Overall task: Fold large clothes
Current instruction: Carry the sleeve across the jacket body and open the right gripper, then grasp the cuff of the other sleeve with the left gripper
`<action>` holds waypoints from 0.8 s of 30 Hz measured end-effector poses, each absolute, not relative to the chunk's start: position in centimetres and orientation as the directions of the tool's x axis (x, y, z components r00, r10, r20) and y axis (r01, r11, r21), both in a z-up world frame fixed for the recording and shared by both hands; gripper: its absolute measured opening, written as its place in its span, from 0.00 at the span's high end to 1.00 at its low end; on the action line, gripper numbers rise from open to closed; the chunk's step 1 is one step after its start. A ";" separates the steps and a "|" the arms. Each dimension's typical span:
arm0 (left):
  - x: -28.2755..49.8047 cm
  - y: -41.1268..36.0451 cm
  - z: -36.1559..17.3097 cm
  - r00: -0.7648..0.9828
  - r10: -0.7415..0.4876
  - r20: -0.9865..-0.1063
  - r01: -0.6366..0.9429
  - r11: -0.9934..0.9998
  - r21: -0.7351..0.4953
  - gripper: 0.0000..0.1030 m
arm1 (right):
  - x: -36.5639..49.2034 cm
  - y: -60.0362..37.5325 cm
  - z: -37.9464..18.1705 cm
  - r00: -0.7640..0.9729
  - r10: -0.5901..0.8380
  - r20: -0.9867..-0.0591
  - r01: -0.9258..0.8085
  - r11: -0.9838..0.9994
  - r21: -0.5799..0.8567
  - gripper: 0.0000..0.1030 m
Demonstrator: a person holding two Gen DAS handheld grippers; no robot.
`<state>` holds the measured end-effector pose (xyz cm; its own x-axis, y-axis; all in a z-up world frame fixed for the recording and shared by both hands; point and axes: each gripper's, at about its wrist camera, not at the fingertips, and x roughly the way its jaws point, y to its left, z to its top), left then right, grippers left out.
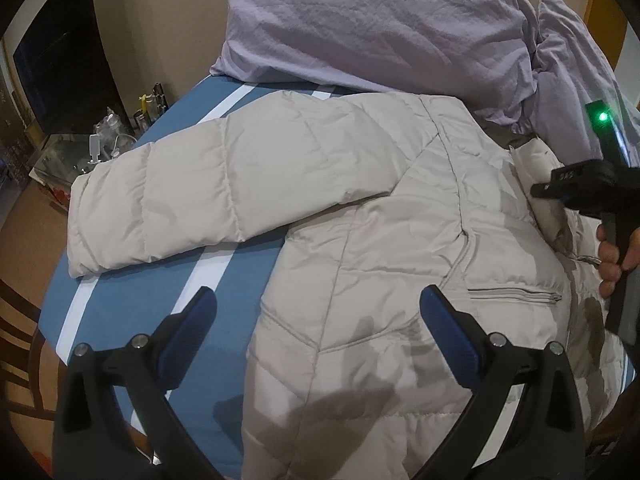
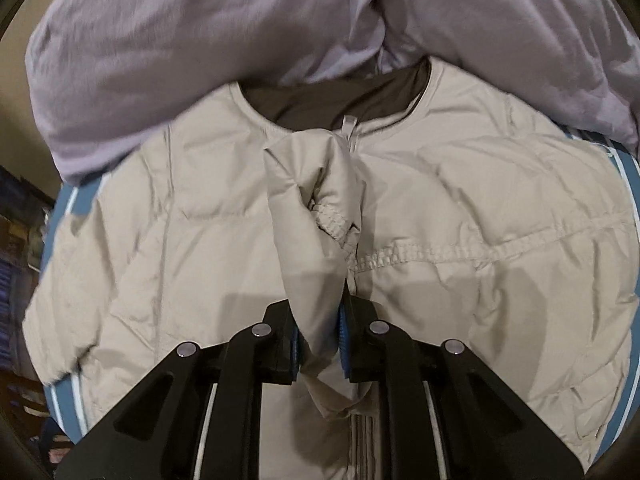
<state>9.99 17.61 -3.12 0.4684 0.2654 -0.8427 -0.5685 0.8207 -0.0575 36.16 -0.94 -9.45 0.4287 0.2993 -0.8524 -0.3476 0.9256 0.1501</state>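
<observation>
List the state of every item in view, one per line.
Beige quilted puffer jacket: spread flat on the bed, zipped, one sleeve folded across the chest.
Left tool: open, hovering, empty.
Right tool: shut on the sleeve cuff.
Lavender crumpled duvet: bunched behind the collar.

Both wrist views look down, close, sharing the jacket (image 1: 360, 208).

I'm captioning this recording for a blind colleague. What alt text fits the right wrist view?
The right hand-held gripper is shut on a bunched sleeve cuff of a beige puffer jacket spread zipped on a blue striped bedsheet. A rumpled lavender duvet lies beyond the collar.
</observation>
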 end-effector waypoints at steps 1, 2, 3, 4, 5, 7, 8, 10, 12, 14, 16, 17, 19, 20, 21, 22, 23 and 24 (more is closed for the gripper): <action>10.1 17.6 -3.1 0.469 0.264 -0.843 -0.566 0.822 -0.057 0.02 | 36.1 -0.9 -9.5 0.428 0.300 -0.852 -0.350 0.925 0.149 0.83; 10.2 17.5 -3.1 0.470 0.262 -0.843 -0.562 0.825 -0.056 0.02 | 35.9 -0.9 -9.4 0.429 0.303 -0.851 -0.357 0.922 0.148 0.81; 10.3 17.5 -3.1 0.471 0.260 -0.843 -0.559 0.827 -0.057 0.02 | 35.8 -0.9 -9.2 0.428 0.309 -0.849 -0.364 0.919 0.151 0.76; 10.5 17.5 -3.1 0.473 0.257 -0.843 -0.555 0.830 -0.058 0.02 | 35.8 -1.0 -8.9 0.423 0.317 -0.849 -0.372 0.915 0.157 0.69; 10.6 17.4 -3.1 0.475 0.255 -0.842 -0.552 0.832 -0.059 0.02 | 35.6 -1.2 -8.5 0.417 0.333 -0.846 -0.383 0.908 0.168 0.65; 10.9 17.3 -3.0 0.478 0.252 -0.841 -0.546 0.835 -0.061 0.02 | 35.2 -1.7 -7.3 0.432 0.361 -0.827 -0.398 0.899 0.184 0.50; 11.0 17.3 -3.0 0.480 0.249 -0.841 -0.543 0.837 -0.062 0.02 | 35.1 -2.0 -6.7 0.446 0.369 -0.815 -0.400 0.897 0.187 0.47; 11.3 17.3 -3.1 0.482 0.244 -0.841 -0.539 0.840 -0.065 0.02 | 35.0 -2.9 -5.3 0.487 0.384 -0.785 -0.397 0.897 0.192 0.45; 11.5 17.4 -3.1 0.481 0.242 -0.842 -0.540 0.839 -0.068 0.02 | 35.4 -3.9 -4.4 0.518 0.381 -0.766 -0.376 0.905 0.196 0.45; 11.6 17.7 -3.1 0.480 0.244 -0.843 -0.544 0.836 -0.068 0.02 | 36.1 -4.8 -4.2 0.540 0.348 -0.767 -0.342 0.923 0.178 0.45; 11.5 18.2 -3.1 0.477 0.247 -0.843 -0.554 0.829 -0.071 0.02 | 36.9 -4.9 -4.8 0.540 0.319 -0.779 -0.322 0.933 0.160 0.45; 11.5 18.4 -3.1 0.476 0.250 -0.843 -0.560 0.826 -0.071 0.02 | 37.0 -4.9 -5.5 0.532 0.308 -0.789 -0.318 0.936 0.151 0.45; 11.2 19.2 -3.1 0.471 0.262 -0.842 -0.576 0.814 -0.069 0.02 | 36.8 -4.4 -6.5 0.510 0.303 -0.805 -0.336 0.932 0.138 0.45; 11.0 19.6 -3.1 0.468 0.268 -0.842 -0.584 0.809 -0.067 0.02 | 36.5 -4.2 -6.8 0.504 0.302 -0.809 -0.348 0.928 0.130 0.45; 10.9 20.1 -3.1 0.464 0.272 -0.843 -0.594 0.802 -0.068 0.02 | 36.1 -3.6 -7.3 0.499 0.296 -0.815 -0.367 0.924 0.110 0.45; 10.7 20.6 -3.1 0.460 0.277 -0.843 -0.605 0.793 -0.070 0.02 | 35.8 -3.2 -7.6 0.496 0.291 -0.818 -0.380 0.920 0.096 0.44; 10.4 21.2 -3.0 0.455 0.281 -0.845 -0.618 0.783 -0.072 0.02 | 35.4 -2.4 -8.1 0.494 0.281 -0.823 -0.400 0.914 0.072 0.44; 10.2 21.7 -3.0 0.451 0.288 -0.845 -0.629 0.774 -0.072 0.02 | 35.1 -1.7 -8.6 0.494 0.272 -0.826 -0.414 0.909 0.051 0.44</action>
<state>10.17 21.70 -3.03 0.4510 0.2877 -0.8448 -0.6293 0.7738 -0.0724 35.12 -1.70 -8.62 0.4945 0.2715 -0.8257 -0.4143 0.9087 0.0508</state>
